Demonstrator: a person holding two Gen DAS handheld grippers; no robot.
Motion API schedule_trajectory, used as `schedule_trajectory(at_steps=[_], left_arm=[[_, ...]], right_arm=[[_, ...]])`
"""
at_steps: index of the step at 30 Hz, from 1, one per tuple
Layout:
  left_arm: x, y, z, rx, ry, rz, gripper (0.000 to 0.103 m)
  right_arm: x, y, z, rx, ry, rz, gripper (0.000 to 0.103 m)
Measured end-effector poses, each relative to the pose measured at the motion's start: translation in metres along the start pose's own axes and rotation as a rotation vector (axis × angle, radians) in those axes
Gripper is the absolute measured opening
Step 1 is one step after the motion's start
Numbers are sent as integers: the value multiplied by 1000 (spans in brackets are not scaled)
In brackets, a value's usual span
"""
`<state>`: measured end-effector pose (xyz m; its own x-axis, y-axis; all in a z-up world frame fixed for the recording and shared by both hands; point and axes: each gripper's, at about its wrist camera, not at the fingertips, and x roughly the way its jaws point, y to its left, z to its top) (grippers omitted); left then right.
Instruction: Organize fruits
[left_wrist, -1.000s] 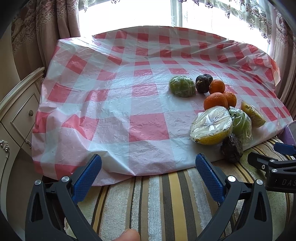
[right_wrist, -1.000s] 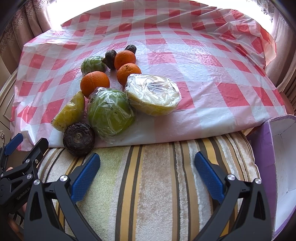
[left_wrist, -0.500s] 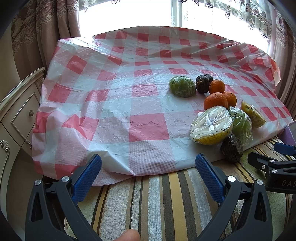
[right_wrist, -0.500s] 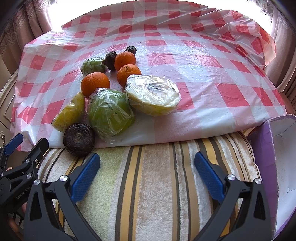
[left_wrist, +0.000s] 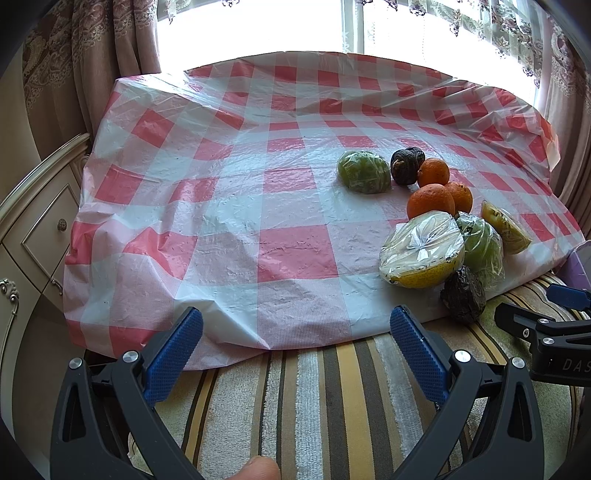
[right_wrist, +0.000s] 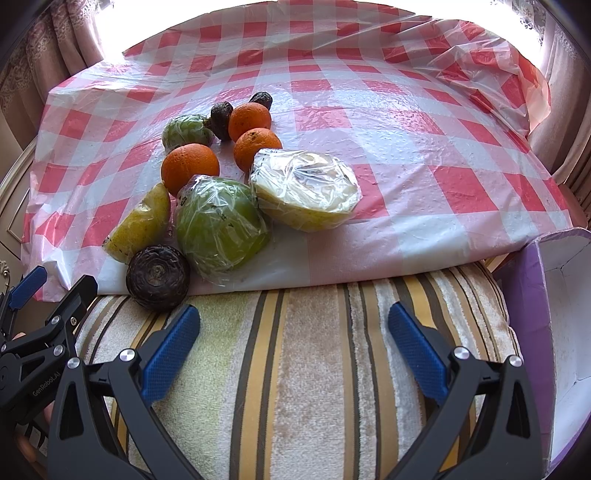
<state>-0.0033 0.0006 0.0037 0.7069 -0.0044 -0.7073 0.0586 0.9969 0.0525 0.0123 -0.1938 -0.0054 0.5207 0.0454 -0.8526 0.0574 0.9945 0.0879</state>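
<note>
Nothing has moved since the earlier frames: same fruit layout, both grippers parked in the same spots over the striped towel. Left gripper has its jaws spread wide and empty; right gripper likewise, nothing between the pads. All the fruit sits in one cluster on the checkered plastic cloth, toward the near edge: wrapped yellow half touching the wrapped green fruit, yellow wedge just beside that, three oranges behind (nearest one), a smaller wrapped green piece and a dark shrivelled fruit at the back. One dark round fruit sits right at the cloth's edge, partly over the towel. A purple box stands open to the right, likely the destination. Judging by the layout, no pick has started. That dark fruit is closest to the right gripper, so I'd take it first. Approach low, centre the pads across its widest part, close gently since it looks soft and wrinkled. On wrapped items, grip the body, not loose film, or it'll slip. Watch the left gripper, it's close by.
</note>
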Motion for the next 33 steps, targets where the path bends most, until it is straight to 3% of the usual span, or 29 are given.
schedule_trajectory(at_steps=[9,13,20,25,28,33], left_arm=[[-2,-1,0,7,-4,-3,99],[-6,-5,3,28,-16,-38,99],[-12,-19,15,64,-31,-227,99],[-8,-25,25,20,-8,-363,99],[-3,-28,30,-25,5,-420,98],[11,-34,37,-59,62,-484,96]], right_arm=[[0,0,0,0,-2,1,102],[0,0,0,0,-1,1,102],[-1,-5,1,13,-2,33,102],[-2,-13,5,-8,19,104,102],[-5,-16,6,-19,16,130,102],[-10,-35,9,75,-40,157,102]])
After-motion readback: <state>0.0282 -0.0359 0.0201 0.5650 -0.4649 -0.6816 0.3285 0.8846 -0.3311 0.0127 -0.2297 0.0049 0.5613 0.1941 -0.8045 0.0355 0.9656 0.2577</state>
